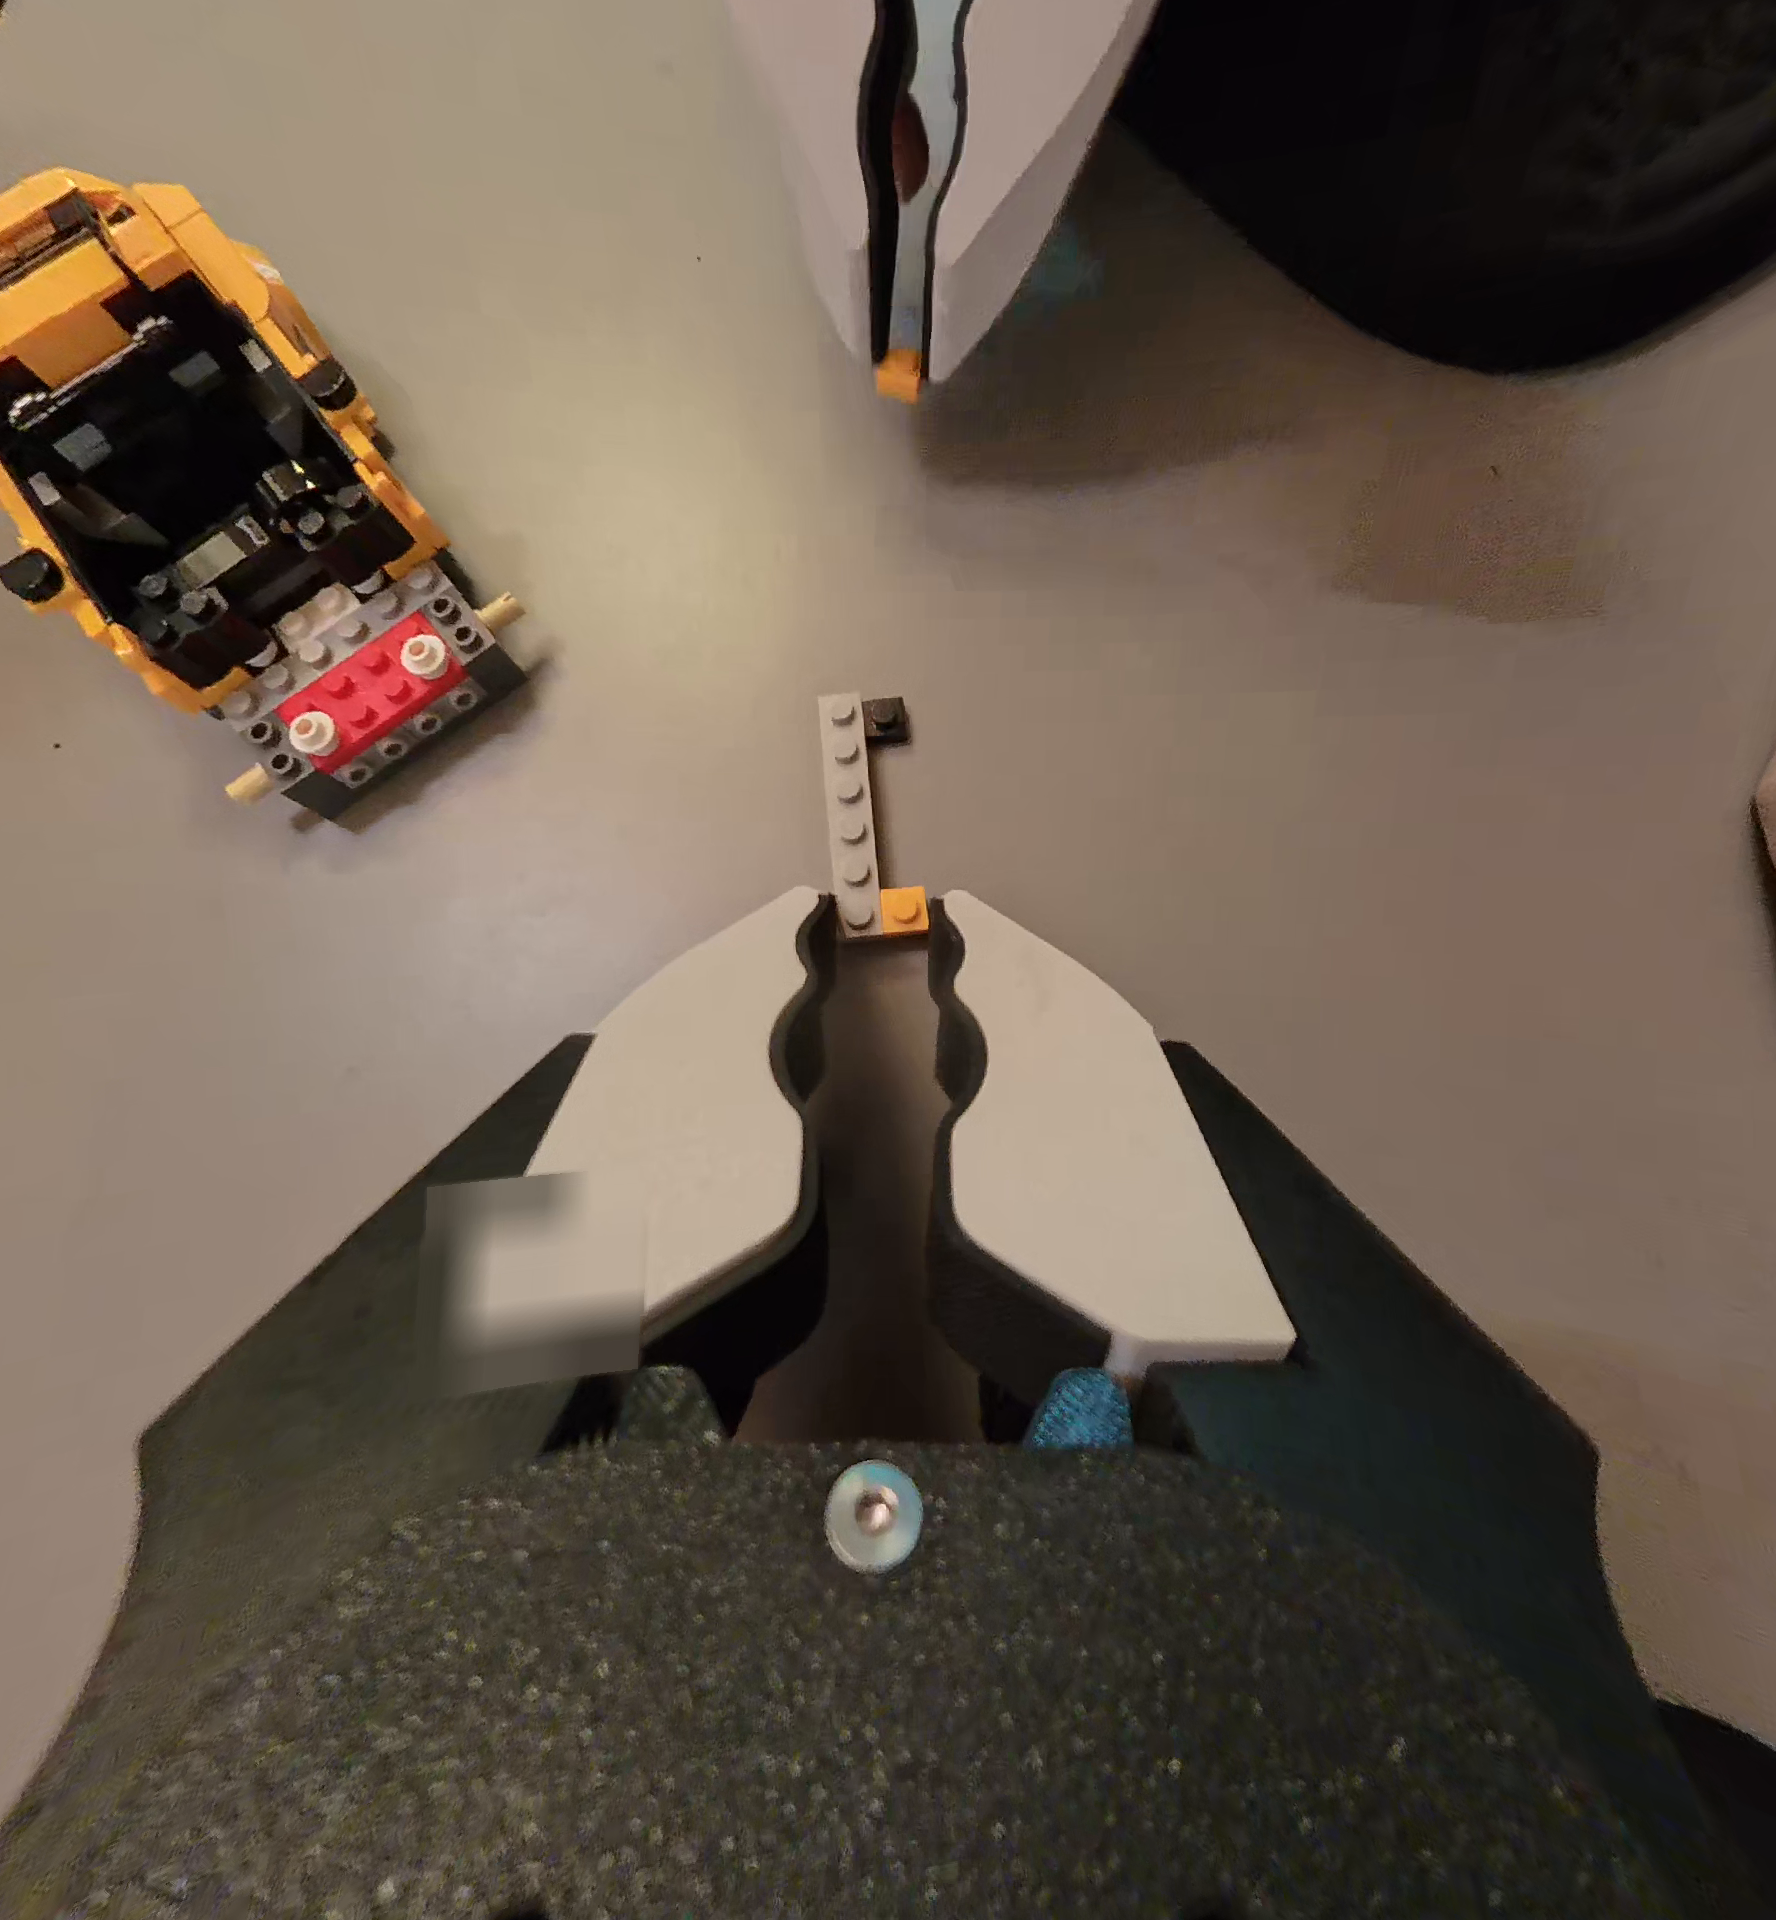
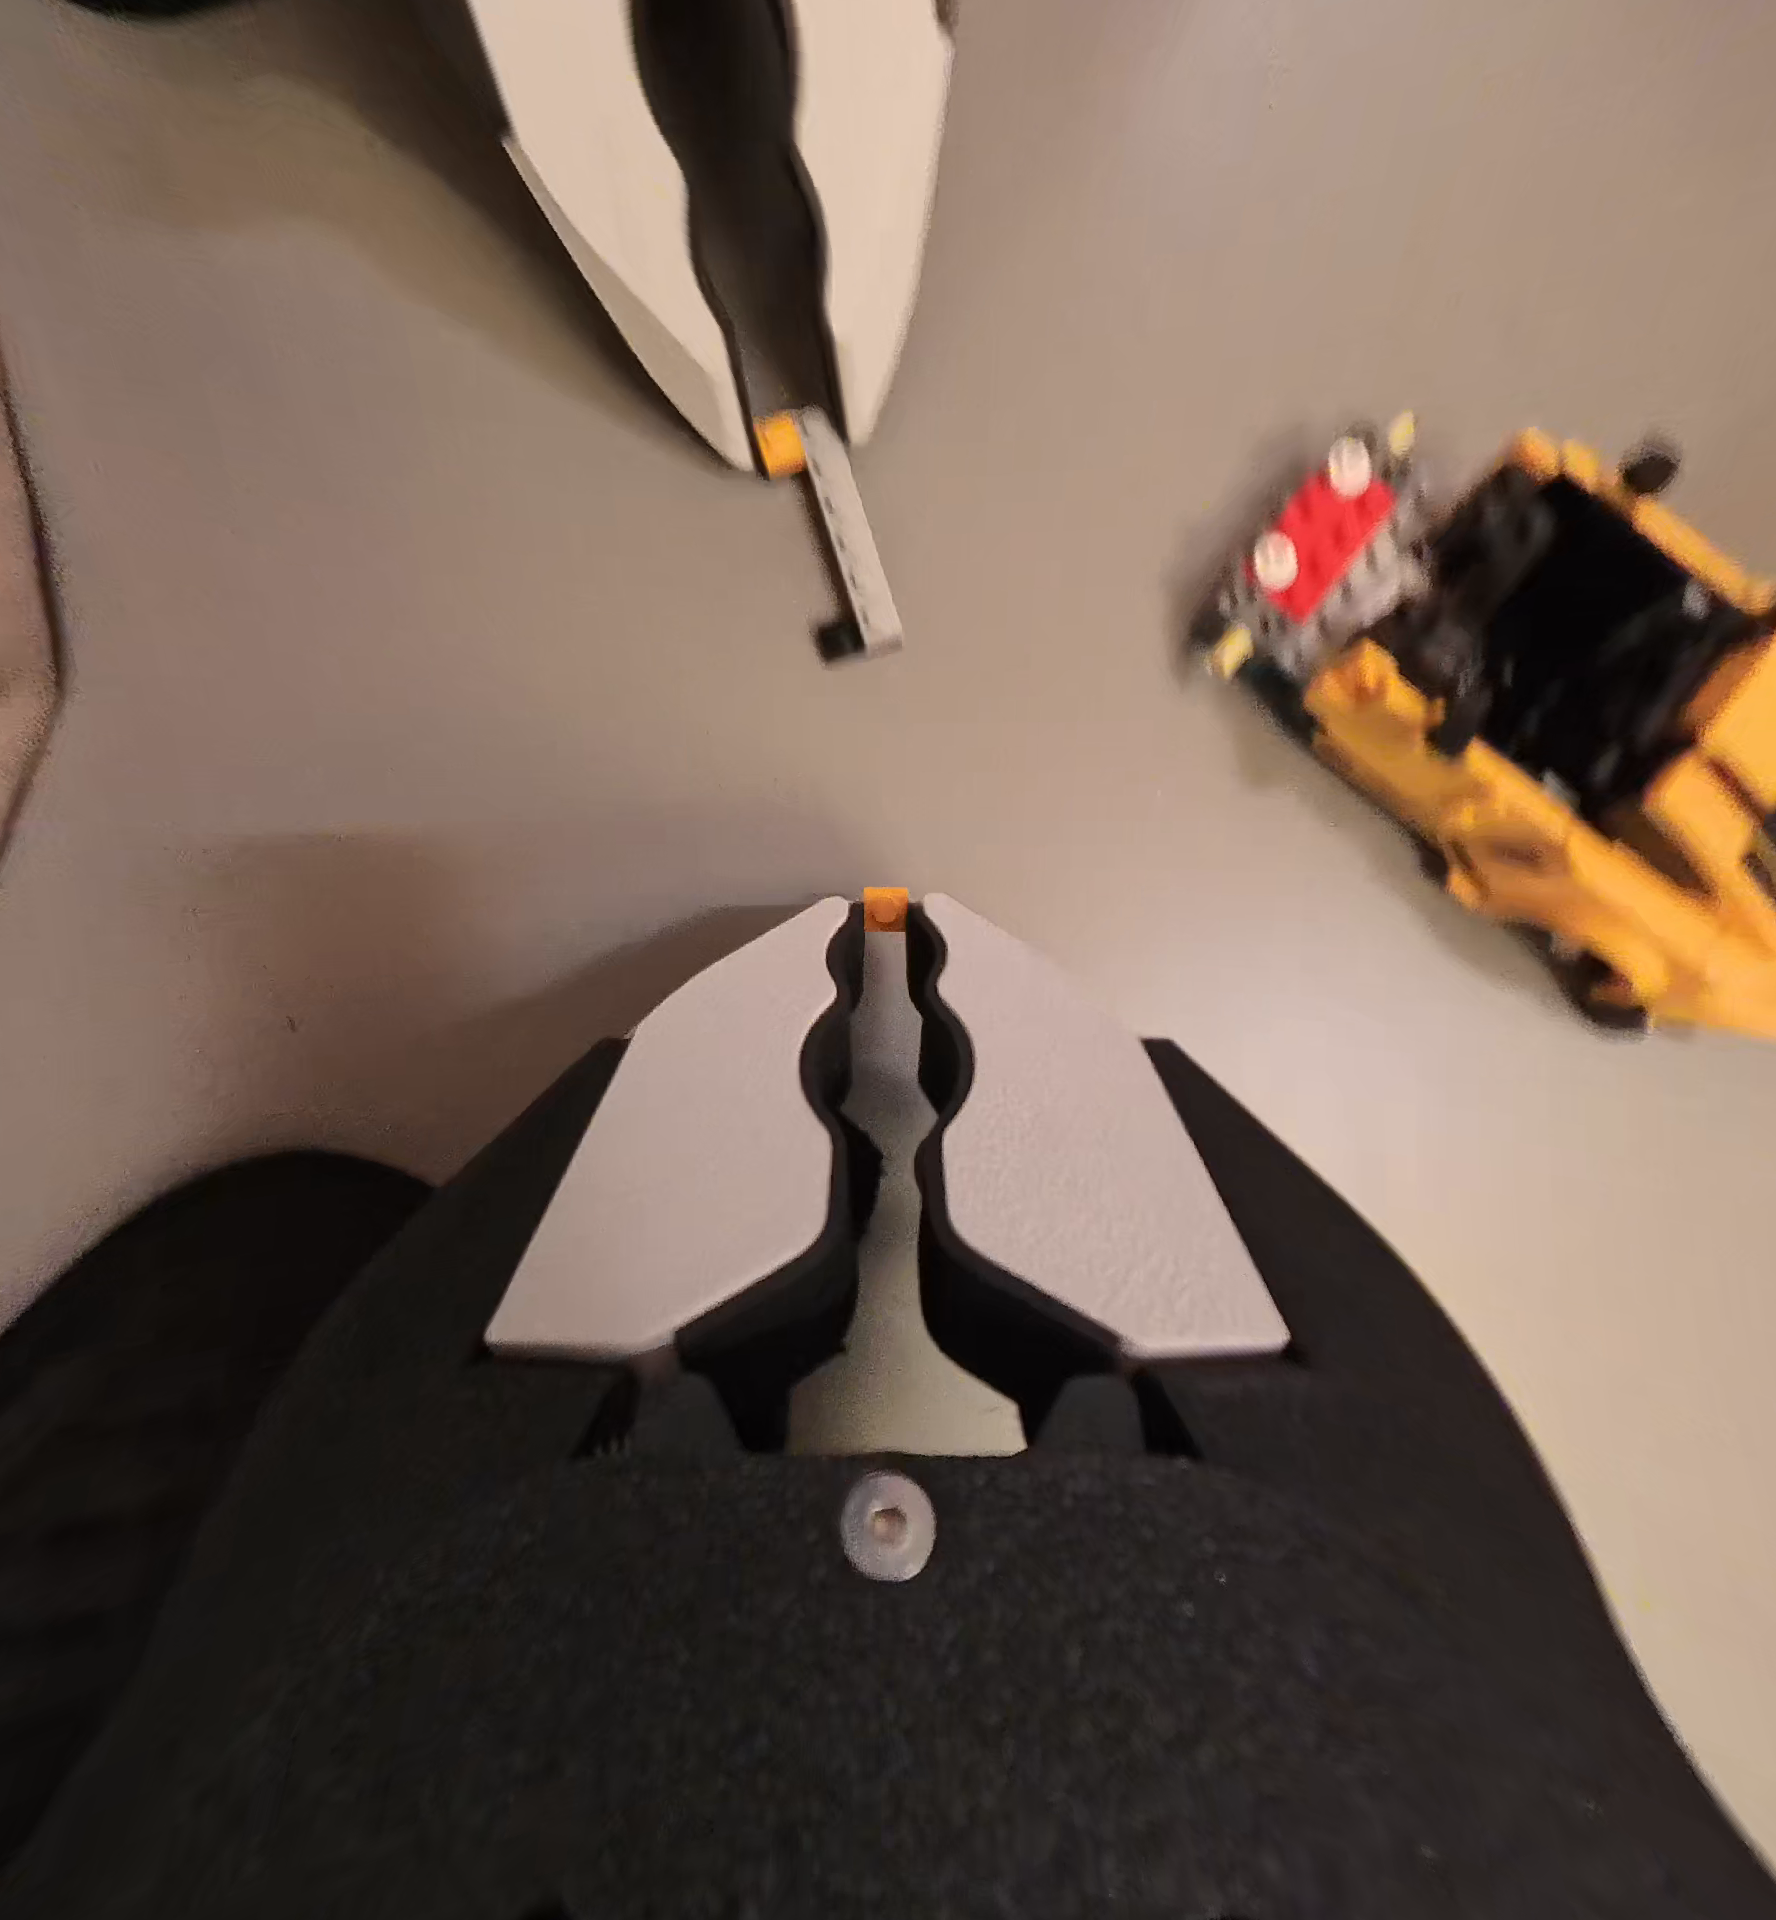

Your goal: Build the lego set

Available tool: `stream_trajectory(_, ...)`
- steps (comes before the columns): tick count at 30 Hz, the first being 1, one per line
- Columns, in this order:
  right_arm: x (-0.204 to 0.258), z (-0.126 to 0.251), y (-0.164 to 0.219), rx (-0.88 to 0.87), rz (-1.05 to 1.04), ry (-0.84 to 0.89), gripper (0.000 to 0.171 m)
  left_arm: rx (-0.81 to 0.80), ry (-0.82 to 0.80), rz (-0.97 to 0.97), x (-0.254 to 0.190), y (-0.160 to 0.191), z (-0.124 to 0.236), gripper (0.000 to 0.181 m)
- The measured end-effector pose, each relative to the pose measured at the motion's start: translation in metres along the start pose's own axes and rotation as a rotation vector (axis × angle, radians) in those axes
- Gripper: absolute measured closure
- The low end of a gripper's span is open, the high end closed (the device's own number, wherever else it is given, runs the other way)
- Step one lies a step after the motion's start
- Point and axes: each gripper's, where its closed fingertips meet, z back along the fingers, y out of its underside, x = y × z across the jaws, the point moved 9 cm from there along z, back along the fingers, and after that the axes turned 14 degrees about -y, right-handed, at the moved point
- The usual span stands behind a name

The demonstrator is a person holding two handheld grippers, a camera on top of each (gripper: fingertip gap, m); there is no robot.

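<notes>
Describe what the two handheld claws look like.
Both the left claw and the right claw have pale grey wedge-shaped fingers with wavy black inner pads, mounted on a speckled black body with a silver screw. The left claw shows blue textured pieces at its finger bases.

In the left wrist view, the long plate [image 1: 850,805] is held at the left gripper [image 1: 882,914]. The car [image 1: 188,499] is found at ten o'clock, the right gripper [image 1: 899,374] at twelve.

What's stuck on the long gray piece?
The long gray piece has a black square beside its far end and an orange square at its near end, between the left fingers. Its underside is hidden.
</notes>
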Motion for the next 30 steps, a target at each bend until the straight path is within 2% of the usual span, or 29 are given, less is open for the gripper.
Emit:
stream_trajectory(8, -0.006, -0.038, -0.043, 0.084, 0.170, -0.087, 0.164, -0.009, 0.005, -0.006, 0.001, 0.001, 0.001, 0.165)
stream_trajectory(30, -0.004, -0.045, -0.047, 0.136, 0.236, -0.062, 0.161, -0.016, 0.014, 0.003, 0.002, 0.003, 0.001, 0.165)
